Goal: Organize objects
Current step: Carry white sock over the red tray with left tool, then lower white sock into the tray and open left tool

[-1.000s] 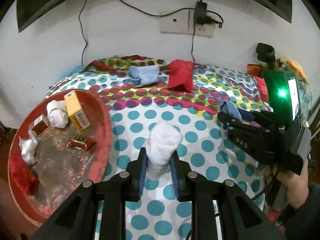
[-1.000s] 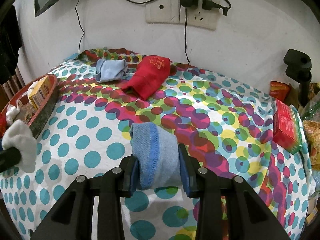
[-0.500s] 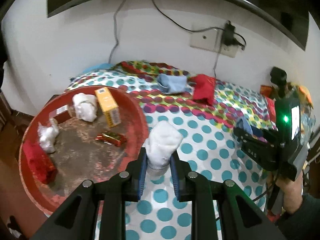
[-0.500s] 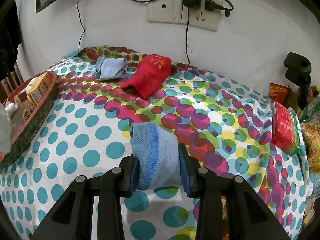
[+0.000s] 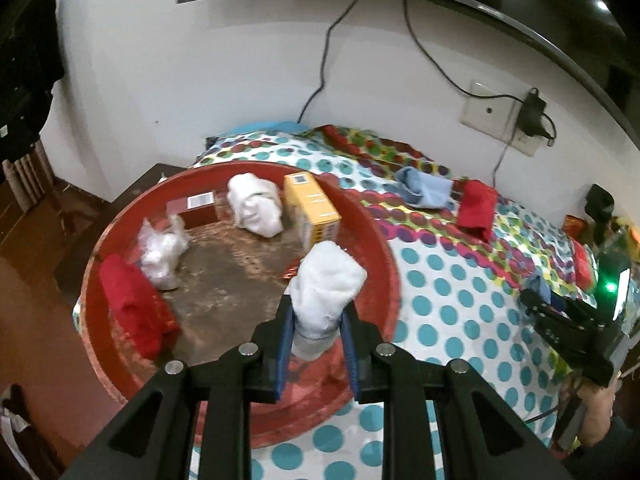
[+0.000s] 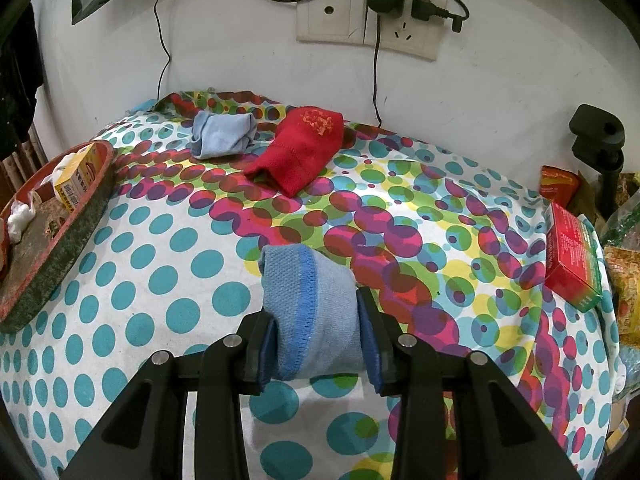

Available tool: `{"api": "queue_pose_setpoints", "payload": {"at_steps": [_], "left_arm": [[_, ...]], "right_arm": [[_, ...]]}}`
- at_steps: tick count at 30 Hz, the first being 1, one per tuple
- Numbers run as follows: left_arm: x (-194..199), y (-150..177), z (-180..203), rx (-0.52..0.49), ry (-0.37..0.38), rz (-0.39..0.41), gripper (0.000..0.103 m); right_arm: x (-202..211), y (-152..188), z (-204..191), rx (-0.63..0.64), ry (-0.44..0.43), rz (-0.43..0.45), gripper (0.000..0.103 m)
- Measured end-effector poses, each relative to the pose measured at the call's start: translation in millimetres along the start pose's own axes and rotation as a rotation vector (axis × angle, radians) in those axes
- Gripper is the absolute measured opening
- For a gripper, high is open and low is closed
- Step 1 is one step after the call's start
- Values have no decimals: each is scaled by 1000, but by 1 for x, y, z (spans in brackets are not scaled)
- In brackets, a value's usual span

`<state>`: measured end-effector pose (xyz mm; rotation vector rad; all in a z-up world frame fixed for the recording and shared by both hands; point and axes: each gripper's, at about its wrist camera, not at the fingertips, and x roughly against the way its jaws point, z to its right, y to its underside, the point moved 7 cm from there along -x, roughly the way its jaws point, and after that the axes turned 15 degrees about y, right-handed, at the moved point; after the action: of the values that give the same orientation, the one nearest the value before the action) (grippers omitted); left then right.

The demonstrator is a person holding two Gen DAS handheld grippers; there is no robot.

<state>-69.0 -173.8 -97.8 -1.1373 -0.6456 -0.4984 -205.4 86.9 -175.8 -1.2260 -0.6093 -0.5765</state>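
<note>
The left gripper [image 5: 316, 336] was clamped narrow on a white sock [image 5: 324, 292], which stood up between the pads above the red tray [image 5: 384, 256]. The right gripper [image 6: 316, 336] squeezed a blue sock [image 6: 310, 308], pointing up and away over the dotted cloth [image 6: 160, 264]. Both pointed steeply downward.

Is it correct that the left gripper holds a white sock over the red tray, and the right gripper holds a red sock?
Not quite. The right gripper holds a blue sock, as the right wrist view shows. The left gripper does hold a white sock over the red tray.
</note>
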Motion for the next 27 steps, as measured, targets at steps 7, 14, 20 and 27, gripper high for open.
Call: {"api": "queue_pose_setpoints", "payload": {"at_steps": [7,14,20,27], "left_arm": [[5,1,-25,37,-34,11,23],[1,7,-45,60,-75,-2,23],[-1,8,-60,67,-105,-12,24],[-6,11,-80,91,-130,-29,25]], "right_arm": [[-1,0,-1,-1,2,-1,34],[-1,0,-1,-2,4,-2,34],[-2,0,-1,-2,7,-3,34],[-2,0,-1,-2,9,-4,34]]}}
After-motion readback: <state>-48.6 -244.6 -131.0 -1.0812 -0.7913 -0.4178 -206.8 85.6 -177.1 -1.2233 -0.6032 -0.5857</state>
